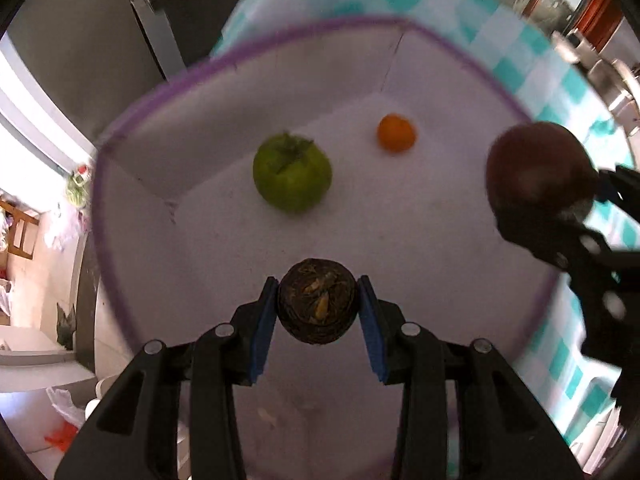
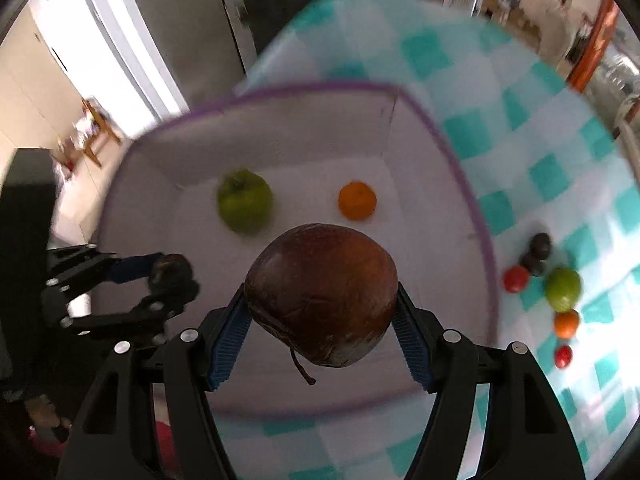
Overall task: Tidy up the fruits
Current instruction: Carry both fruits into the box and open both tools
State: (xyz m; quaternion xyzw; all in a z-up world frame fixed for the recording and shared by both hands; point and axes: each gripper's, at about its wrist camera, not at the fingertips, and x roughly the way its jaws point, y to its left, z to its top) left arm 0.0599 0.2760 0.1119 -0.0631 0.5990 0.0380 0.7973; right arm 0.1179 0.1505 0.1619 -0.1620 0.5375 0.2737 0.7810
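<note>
A white box with a purple rim (image 1: 224,60) (image 2: 472,208) sits on a teal-checked cloth. Inside lie a green fruit (image 1: 292,176) (image 2: 245,201) and a small orange fruit (image 1: 396,133) (image 2: 357,201). My left gripper (image 1: 318,306) (image 2: 170,276) is shut on a small dark wrinkled fruit (image 1: 318,304) (image 2: 170,268) above the box's near part. My right gripper (image 2: 322,306) (image 1: 560,208) is shut on a large reddish-brown fruit (image 2: 322,296) (image 1: 538,168) above the box's right side.
On the cloth (image 2: 540,120) right of the box lie a dark fruit (image 2: 538,252), a red one (image 2: 516,279), a green one (image 2: 563,288), an orange one (image 2: 566,323) and a small red one (image 2: 563,356). Metal cookware (image 1: 616,84) stands at the far right.
</note>
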